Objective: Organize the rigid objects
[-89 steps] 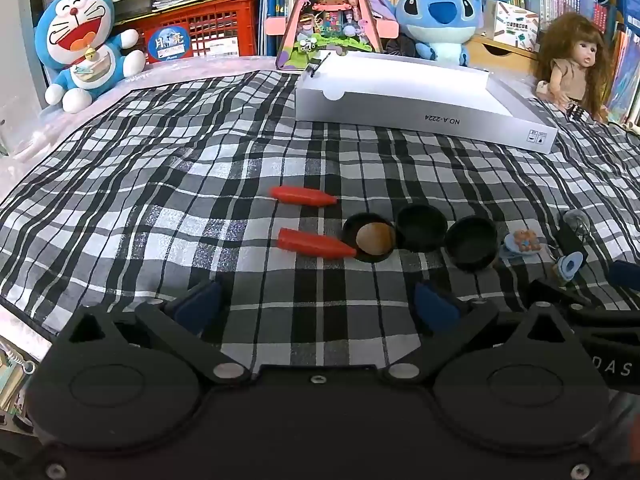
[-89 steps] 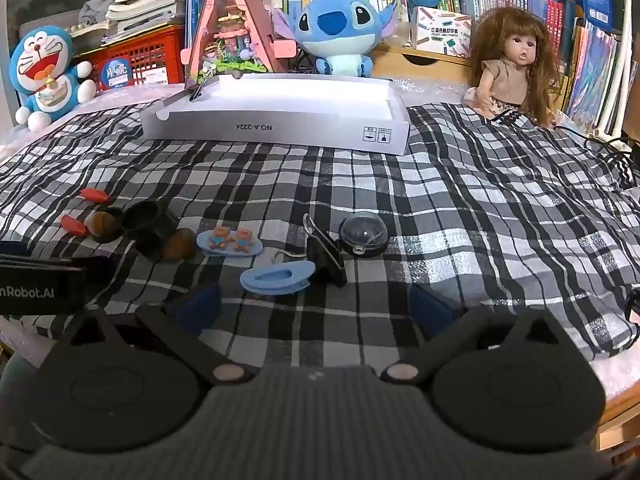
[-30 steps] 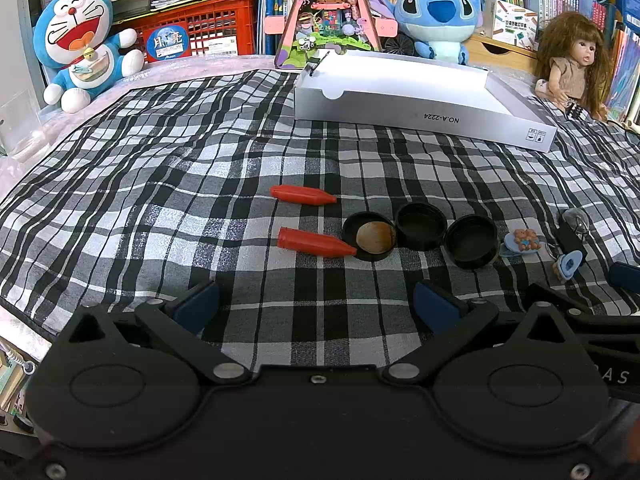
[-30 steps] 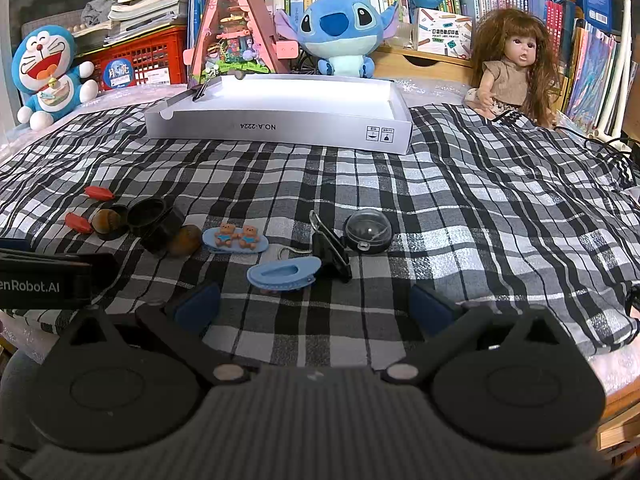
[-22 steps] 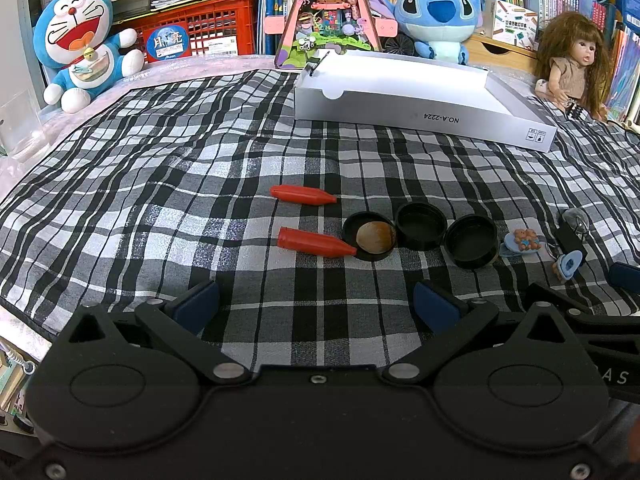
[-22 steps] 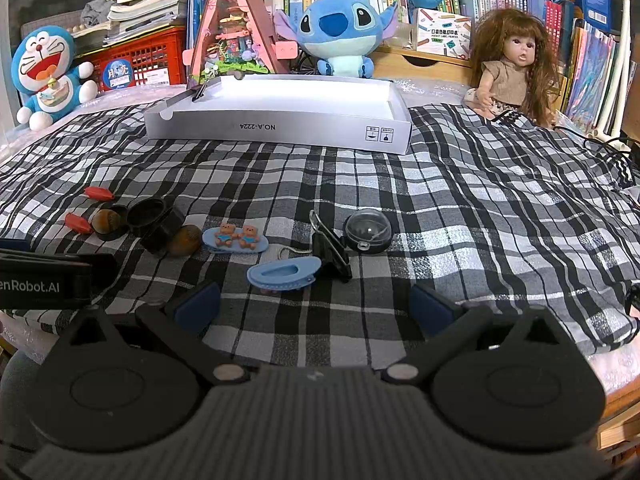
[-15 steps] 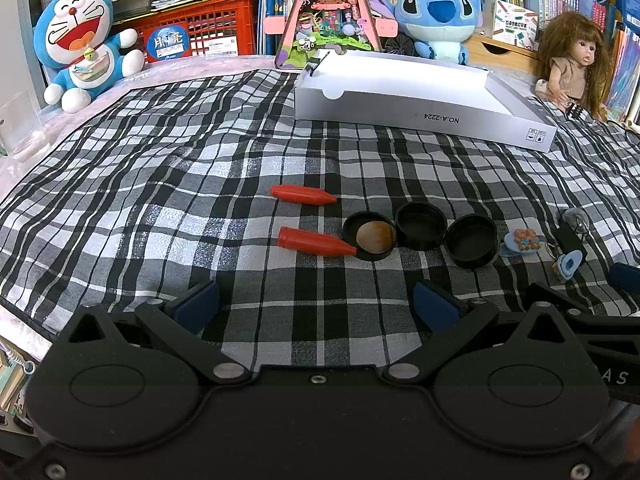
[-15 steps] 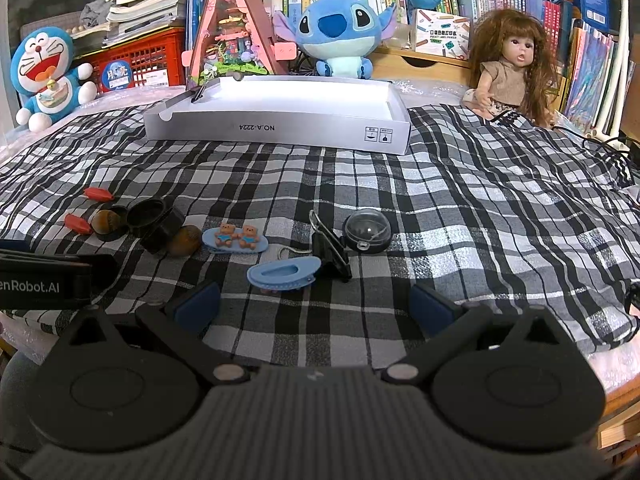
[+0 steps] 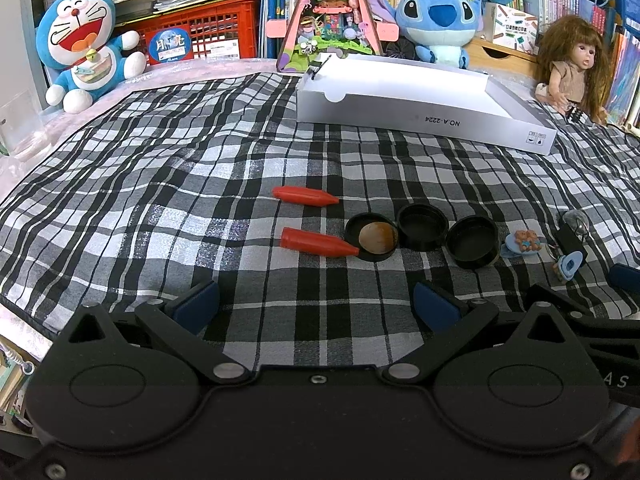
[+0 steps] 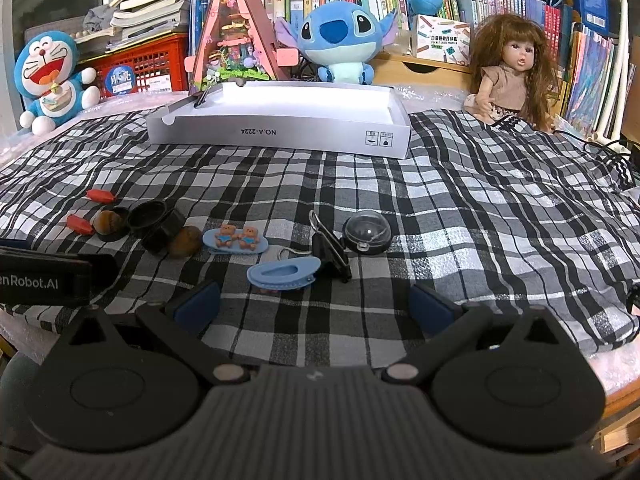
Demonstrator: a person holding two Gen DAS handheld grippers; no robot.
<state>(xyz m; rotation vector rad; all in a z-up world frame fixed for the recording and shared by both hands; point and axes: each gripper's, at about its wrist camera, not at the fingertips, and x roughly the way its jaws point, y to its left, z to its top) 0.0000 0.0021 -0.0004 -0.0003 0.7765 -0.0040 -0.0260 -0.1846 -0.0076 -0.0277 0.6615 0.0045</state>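
Note:
Small objects lie on the plaid cloth (image 9: 160, 184). Two red cone pieces (image 9: 306, 196) (image 9: 318, 242) lie left of three black caps (image 9: 423, 221); one cap holds a brown nut (image 9: 376, 237). A second nut (image 10: 185, 241), a blue bear clip (image 10: 235, 239), a blue clip (image 10: 283, 273), a black binder clip (image 10: 330, 254) and a clear dome capsule (image 10: 367, 233) lie further right. A white box lid (image 10: 280, 122) stands at the back. My left gripper (image 9: 316, 306) is open and empty, short of the red pieces. My right gripper (image 10: 314, 306) is open and empty, just short of the blue clip.
Plush toys (image 9: 86, 44) (image 10: 340, 40), a doll (image 10: 510, 72), a pink triangular toy house (image 10: 234, 40), a red crate (image 9: 200, 32) and books line the back. A clear cup (image 9: 20, 124) stands at far left. The left gripper's body (image 10: 48, 276) shows at the right wrist view's left edge.
Both grippers stay open and almost still; the views have shifted only slightly. No object has moved.

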